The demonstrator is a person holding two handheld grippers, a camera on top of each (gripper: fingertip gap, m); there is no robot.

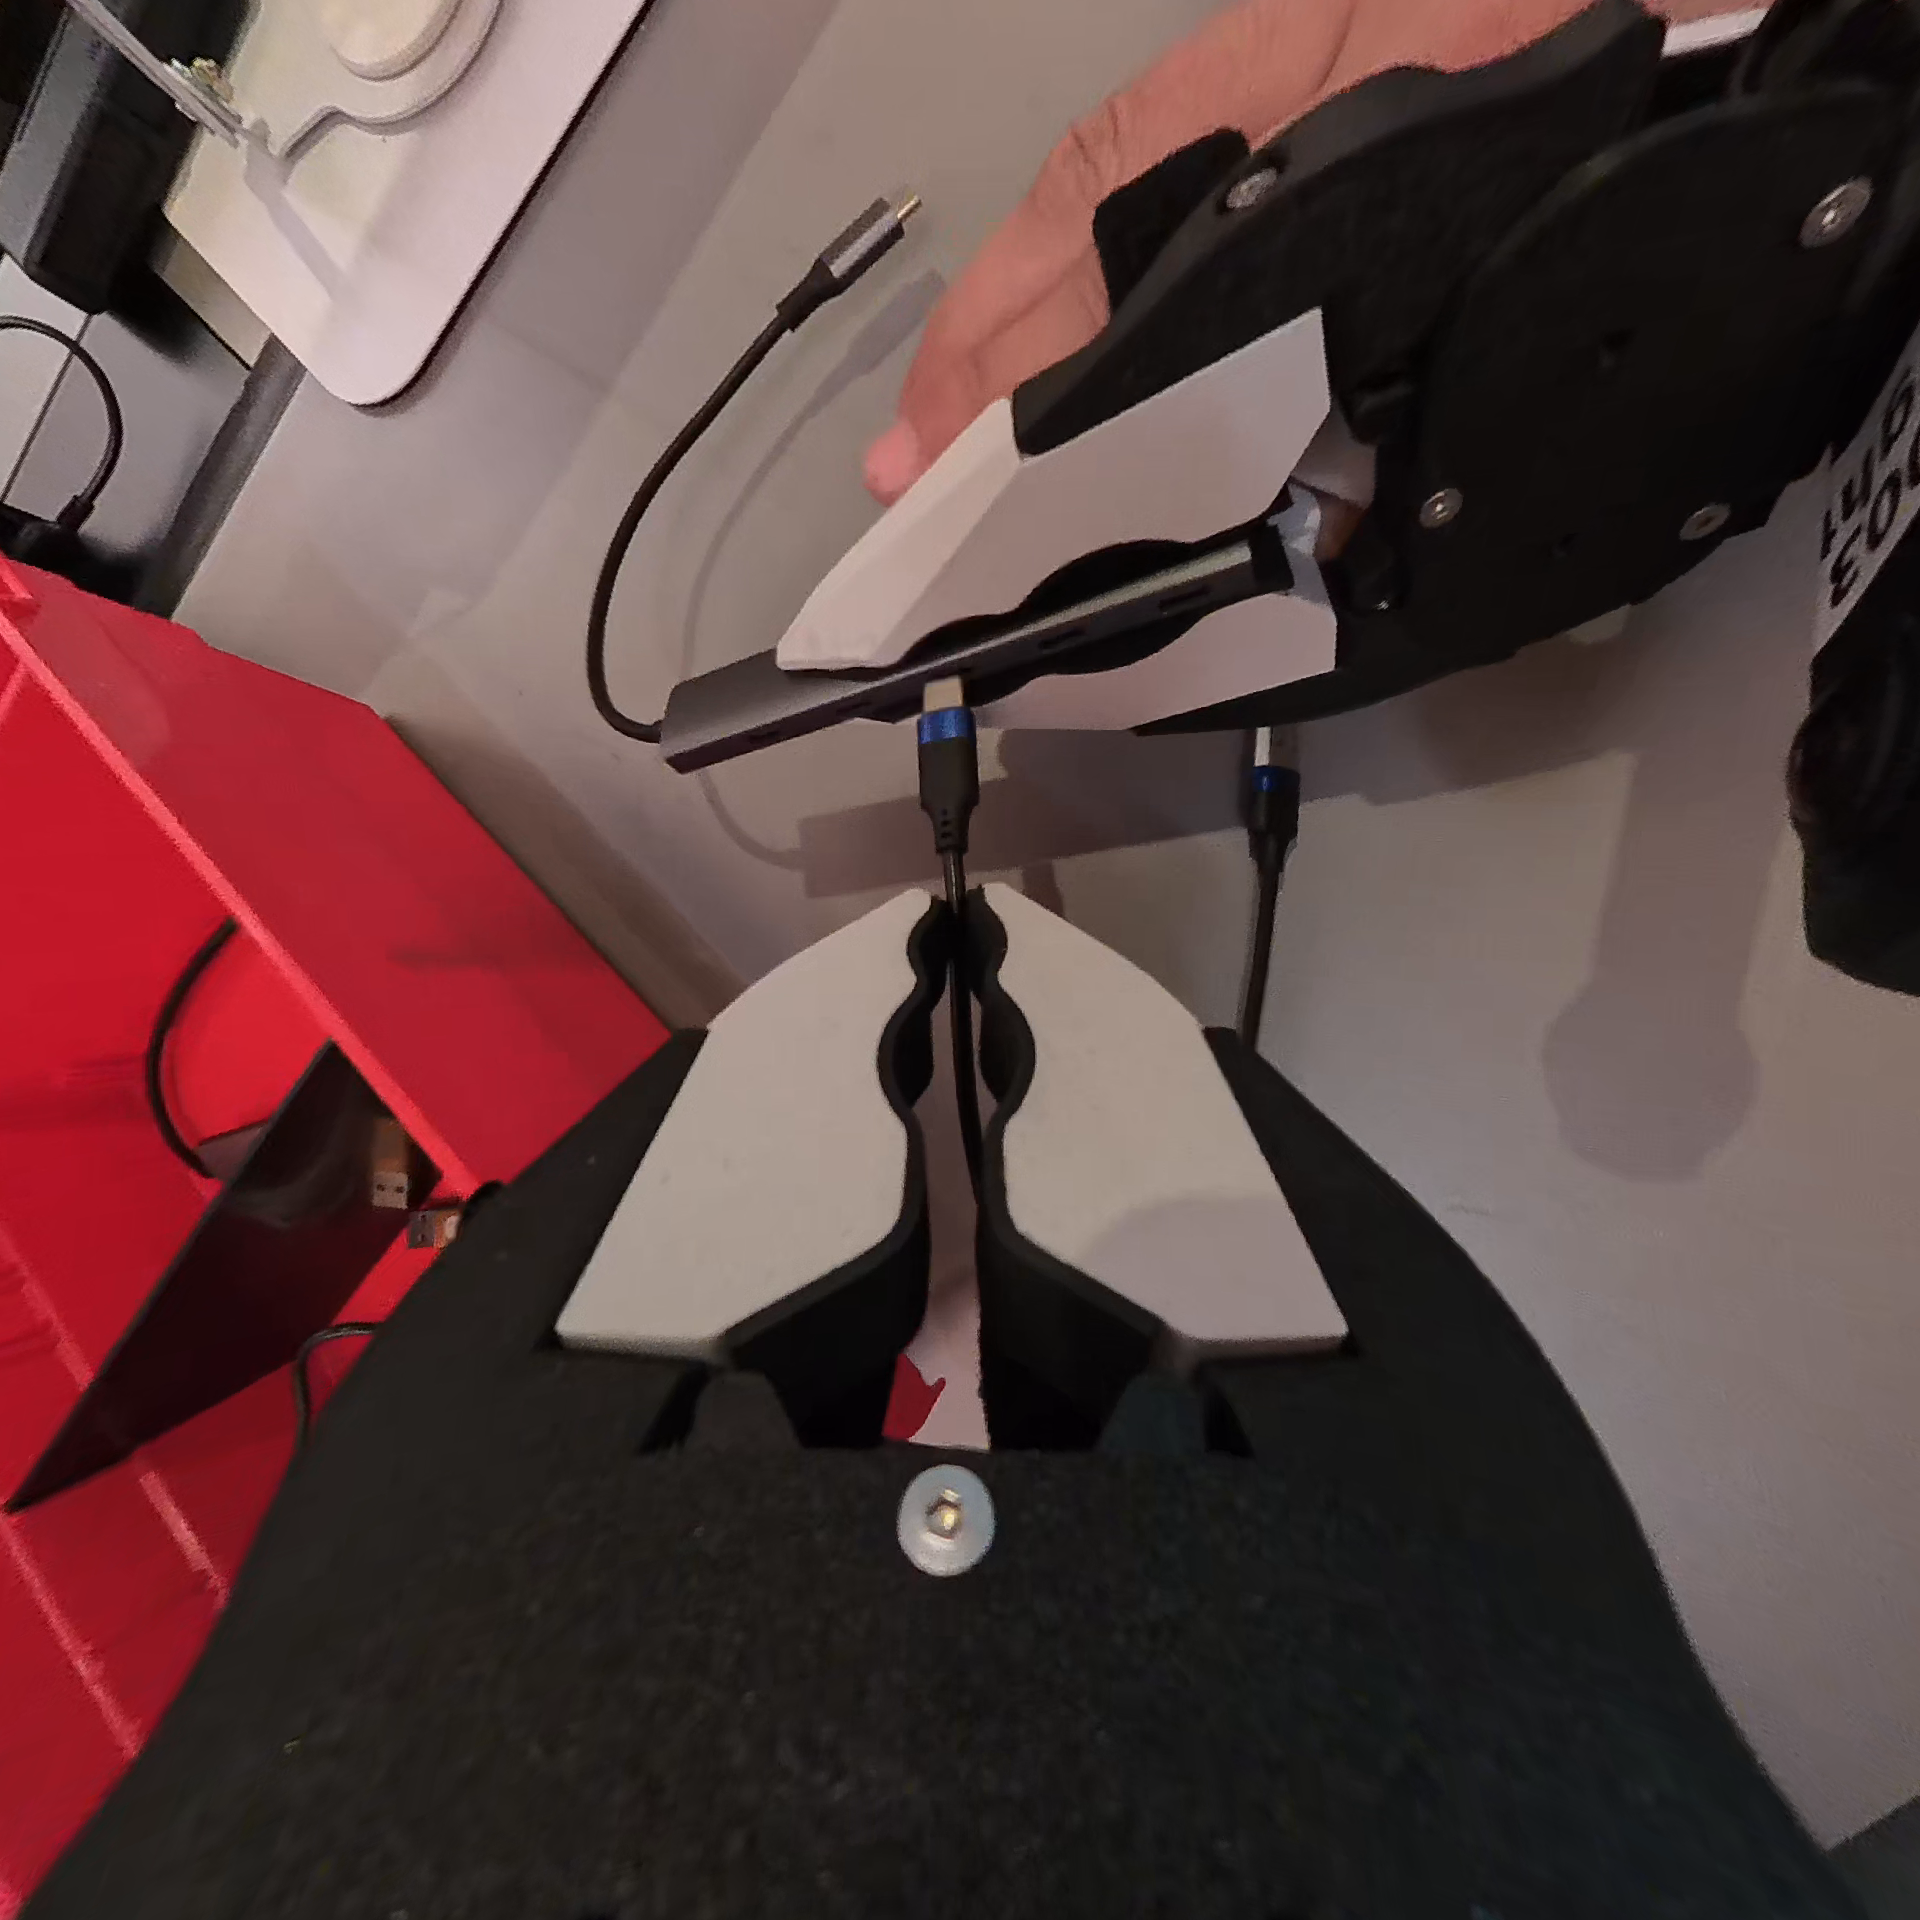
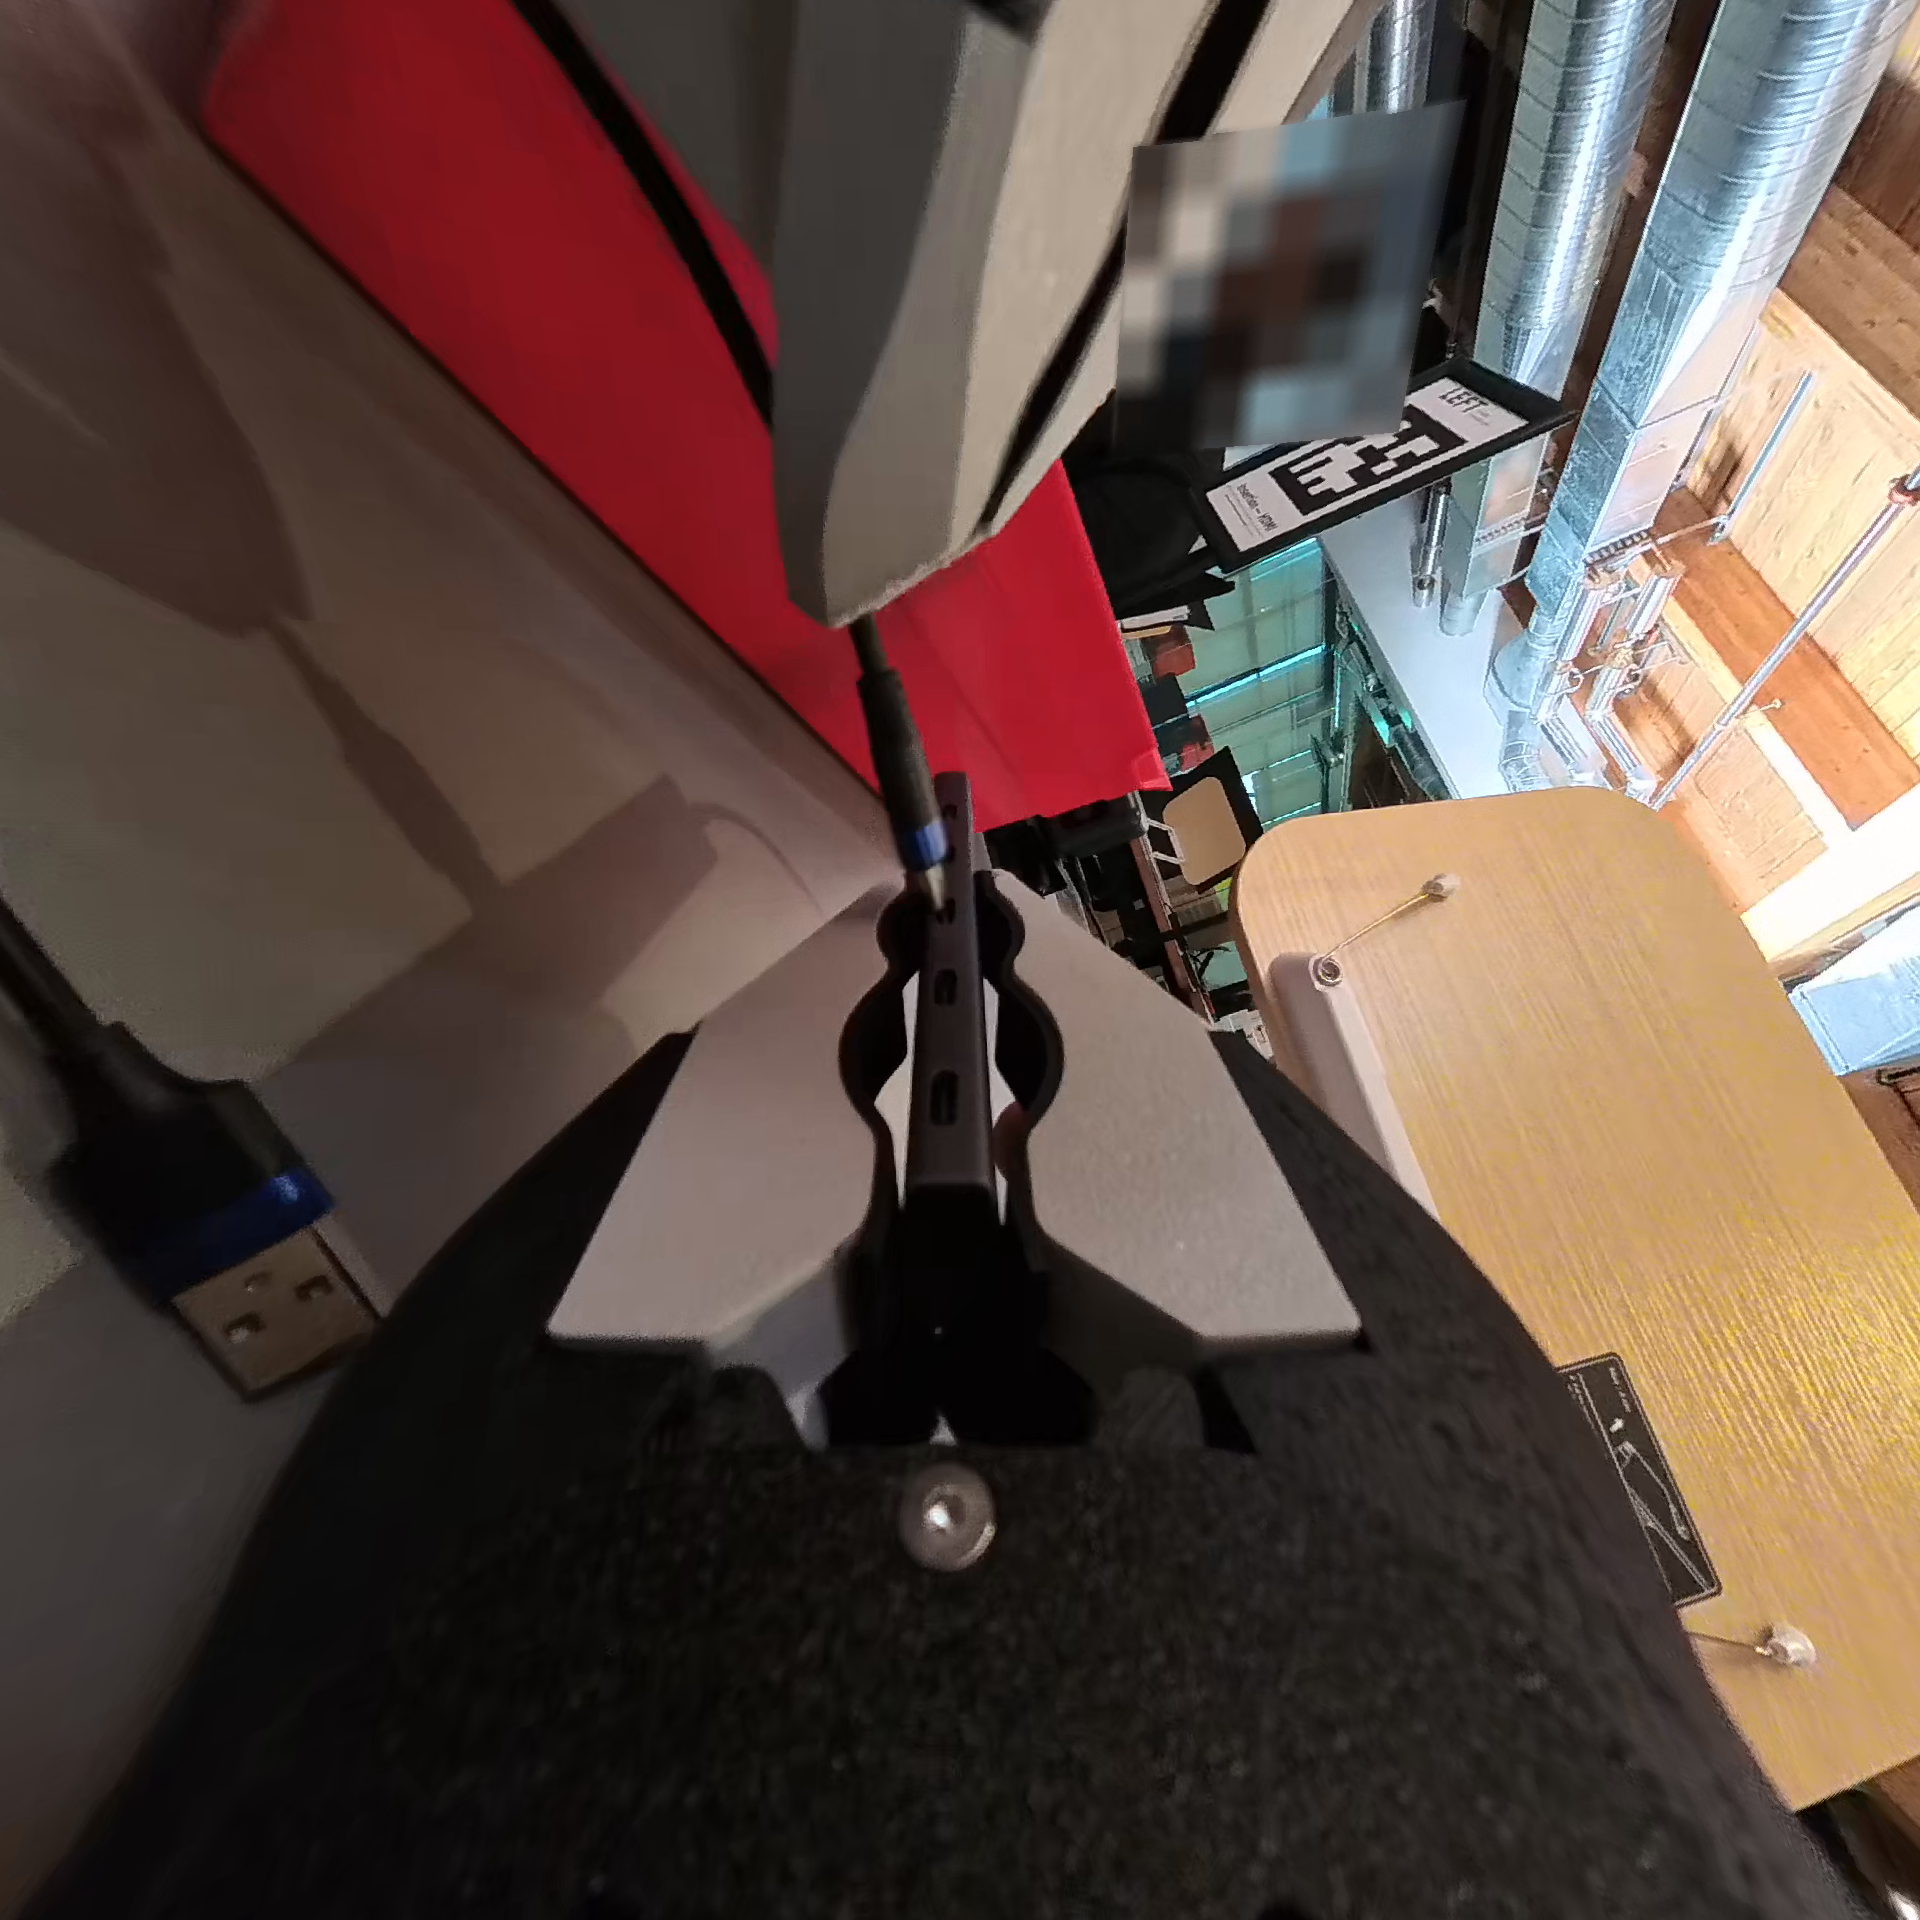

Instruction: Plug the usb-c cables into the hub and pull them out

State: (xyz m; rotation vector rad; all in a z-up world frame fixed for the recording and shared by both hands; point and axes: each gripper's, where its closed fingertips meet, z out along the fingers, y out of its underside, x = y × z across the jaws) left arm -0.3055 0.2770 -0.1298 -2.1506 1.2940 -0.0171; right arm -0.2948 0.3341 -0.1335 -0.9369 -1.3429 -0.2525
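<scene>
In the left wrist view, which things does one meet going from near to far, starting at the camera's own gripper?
Left gripper shut on the thin black cable → blue-ringed black plug → flat grey metal hub held in the right gripper → hub's own silver-tipped lead plug.

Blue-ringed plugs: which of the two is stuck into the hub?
The blue-ringed plug on the cable pinched in the left claw meets the hub. The other blue-ringed plug hangs free further right.

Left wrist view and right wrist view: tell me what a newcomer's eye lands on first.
First, the grey hub, held above the pale table by the right gripper. Next, the blue-ringed plug seated in the hub's side, its black cable pinched in the left gripper. At left, a bright red box.
</scene>
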